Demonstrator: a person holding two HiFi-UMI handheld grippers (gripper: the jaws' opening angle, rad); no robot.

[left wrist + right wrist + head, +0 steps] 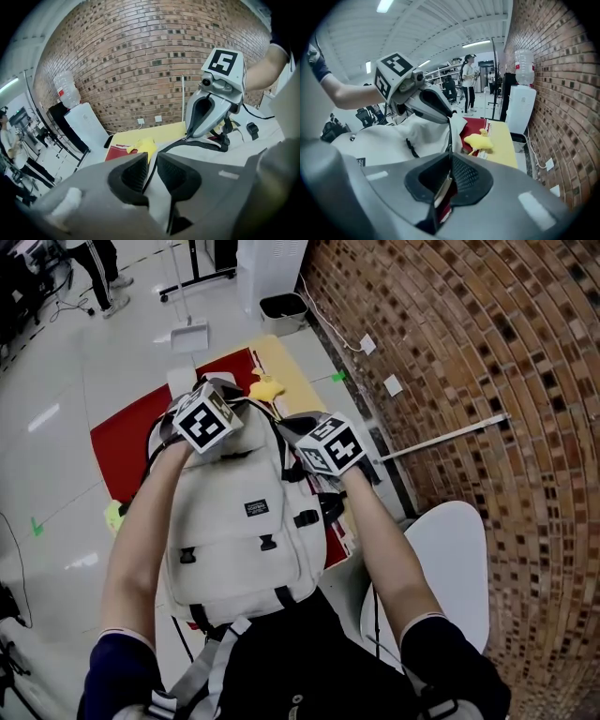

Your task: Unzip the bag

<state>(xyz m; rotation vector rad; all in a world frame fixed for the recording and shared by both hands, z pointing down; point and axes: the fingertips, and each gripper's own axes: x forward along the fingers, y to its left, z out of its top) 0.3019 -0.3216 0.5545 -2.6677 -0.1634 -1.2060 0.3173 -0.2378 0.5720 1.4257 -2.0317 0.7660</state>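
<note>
My right claw [449, 161] is closed on the slim metal zip pull [442, 189], which sits edge-on between the pads. From there the black zip line [449, 140] climbs straight toward 12 o'clock in the right gripper view and ends under my left claw [152, 161]. That claw is clamped on a fold of pale fabric at the top edge of the off-white canvas backpack [239, 521], with the same dark seam running between its pads. In the head view the backpack stands upright in front of me, its long axis running 12 to 6. The zip crosses its crown roughly 9 to 3, with the left claw at the 10 o'clock corner and the right claw at about 2. So the right hand is the one on the slider and the left is the anchor. I judge the travel must lead away from the left claw, round the shoulder of the bag toward 4 or 5 o'clock. A black shoulder strap [201, 144] lies just beside that path and could snag. Further out at 12 o'clock, a yellow soft toy [480, 140] lies on the yellow tabletop [506, 150], well clear. The brick wall [469, 352] closes off 3 o'clock.
</note>
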